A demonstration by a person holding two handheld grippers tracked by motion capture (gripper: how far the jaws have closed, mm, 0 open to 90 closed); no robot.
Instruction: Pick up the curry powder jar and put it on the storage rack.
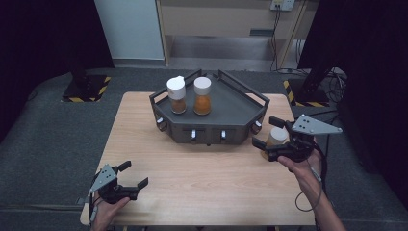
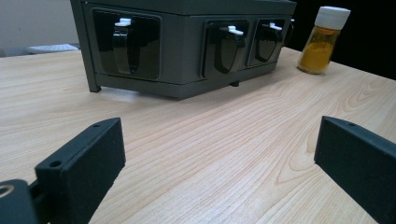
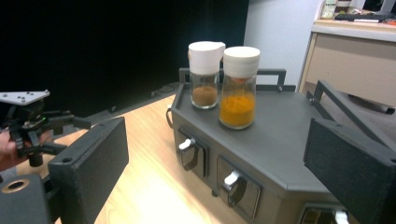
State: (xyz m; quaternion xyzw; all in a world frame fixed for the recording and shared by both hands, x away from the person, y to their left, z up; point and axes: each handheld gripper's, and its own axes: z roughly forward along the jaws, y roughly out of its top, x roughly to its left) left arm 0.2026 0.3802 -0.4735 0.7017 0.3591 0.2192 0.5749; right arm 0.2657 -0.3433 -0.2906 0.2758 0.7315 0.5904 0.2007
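While left gripper (image 1: 129, 177) hovers open, right gripper (image 1: 273, 136) brackets jar (image 1: 275, 138).

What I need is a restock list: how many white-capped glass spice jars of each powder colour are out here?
Brown powder: 1, the brown-filled jar on the dark grey rack.
Orange to yellow powder: 2, the orange-filled jar on the rack and the yellow-filled jar on the wooden table.
Total: 3 jars.

A light wooden table (image 1: 207, 192) stands on grey carpet (image 1: 53, 139). Black curtains (image 1: 43, 33) hang at both sides. Behind are a pale wall (image 1: 130, 29) and a beige cabinet (image 1: 216, 19).
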